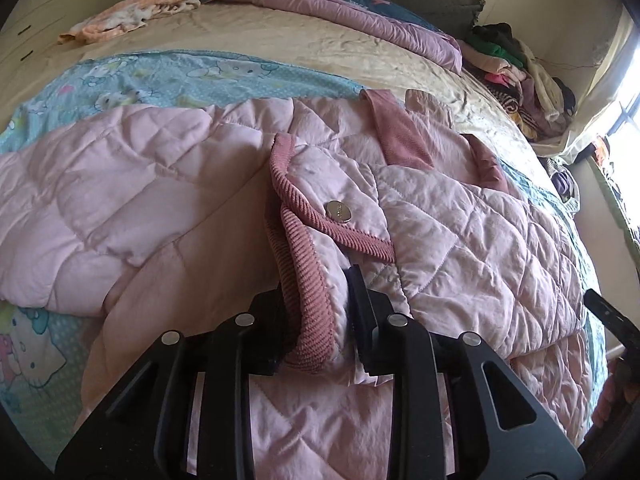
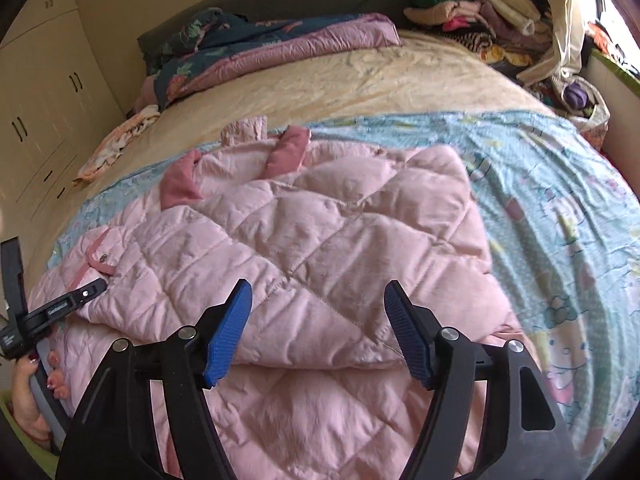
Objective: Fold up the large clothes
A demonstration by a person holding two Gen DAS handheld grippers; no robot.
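- 2 grippers over the bed, both at the near edge.
- L gripper [image 1: 318,312]: jaws clamped on a fold of the pink quilted jacket [image 1: 460,216], pinching the ribbed dark-pink trim [image 1: 308,280] by the pocket flap.
- Snap button [image 1: 338,212] sits on that flap, just beyond the L fingertips.
- R gripper [image 2: 318,332]: jaws wide apart, blue pads [image 2: 228,336] showing, nothing between them; hovers over jacket's folded-over part, contact w/ fabric can't tell.
- Jacket [image 2: 320,248] lies spread across the near half of the bed, on the light-blue cartoon-print sheet [image 2: 560,216]; one side folded over onto the body, dark-pink collar pieces [image 2: 182,180] pointing toward the far edge.
- L gripper [image 2: 86,294] visible in R wrist view at jacket's left side, w/ the person's hand [image 2: 38,384] on its handle.
- Beige bedspread [image 1: 260,40] covers the far half of the bed.
- Peach/white small garment [image 1: 132,16] near far-left corner.
- Rumpled dark floral + mauve quilt [image 2: 248,48] along the far edge.
- Pile of mixed clothes [image 2: 480,12] at far-right corner.
- Cream wardrobe [image 2: 44,88] beside the bed's left edge.
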